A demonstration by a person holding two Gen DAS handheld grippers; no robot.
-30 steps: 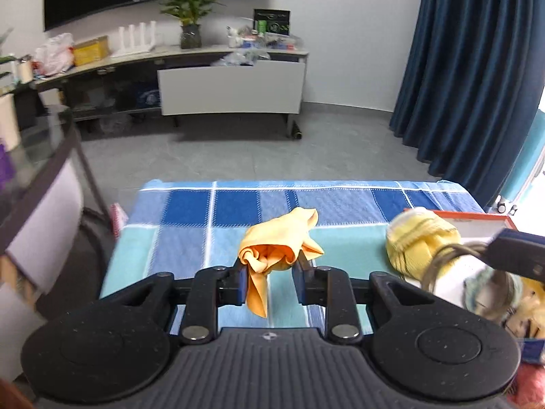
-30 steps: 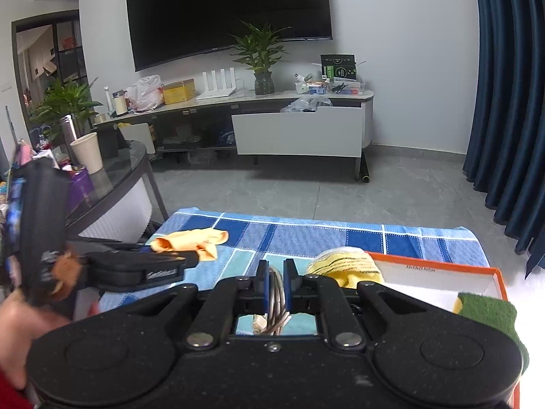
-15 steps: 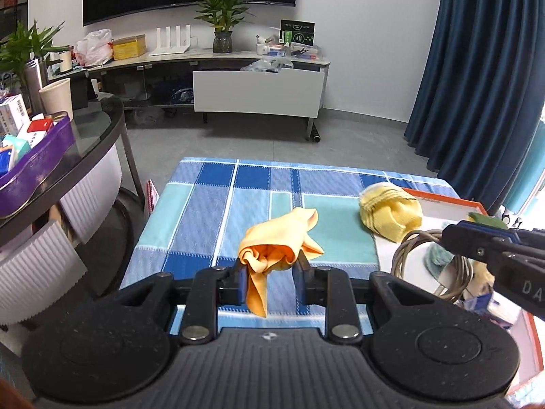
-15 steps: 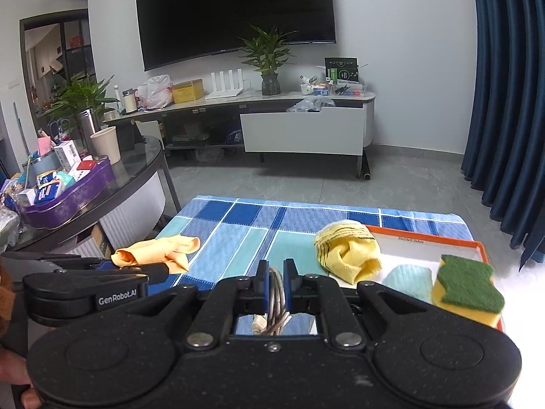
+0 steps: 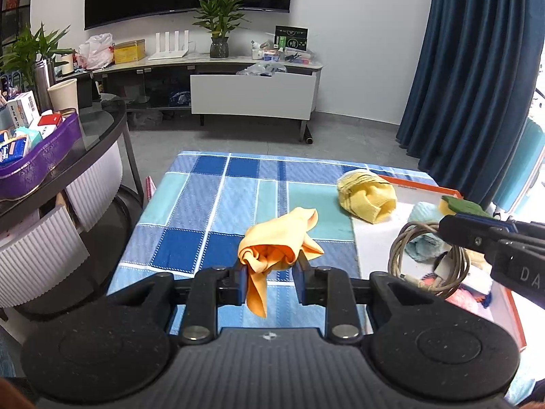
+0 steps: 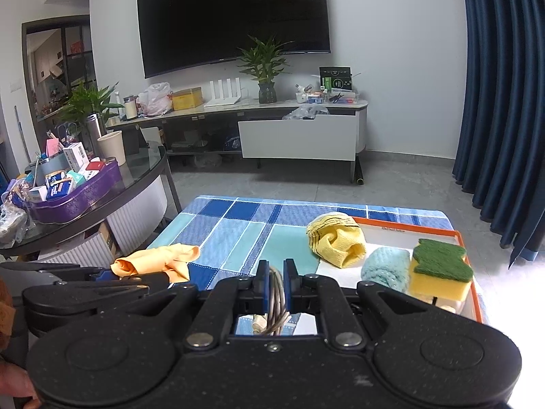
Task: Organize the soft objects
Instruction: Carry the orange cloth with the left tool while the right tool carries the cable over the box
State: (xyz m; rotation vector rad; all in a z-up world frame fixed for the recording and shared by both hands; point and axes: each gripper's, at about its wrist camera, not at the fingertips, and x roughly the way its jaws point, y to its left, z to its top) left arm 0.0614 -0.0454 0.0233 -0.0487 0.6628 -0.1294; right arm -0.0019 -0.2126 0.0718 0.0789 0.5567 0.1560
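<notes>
With the crumpled orange cloth pinched in the left gripper and the coiled grey cable clamped in the right gripper, both should be carried clear of the checked blue tablecloth before being lowered into the white orange-rimmed tray.

Both grippers were matte black plastic, speckled with pale dust. Left gripper: two wide rounded lobes, each with a shallow circular recess; ribbed grey centre plate bearing a small white emblem; a silver round screw on each finger arm; blue pads inside the fingers. Right gripper: same build, blue pads, silver screws. From the left view its side carried white letters "DA".
</notes>
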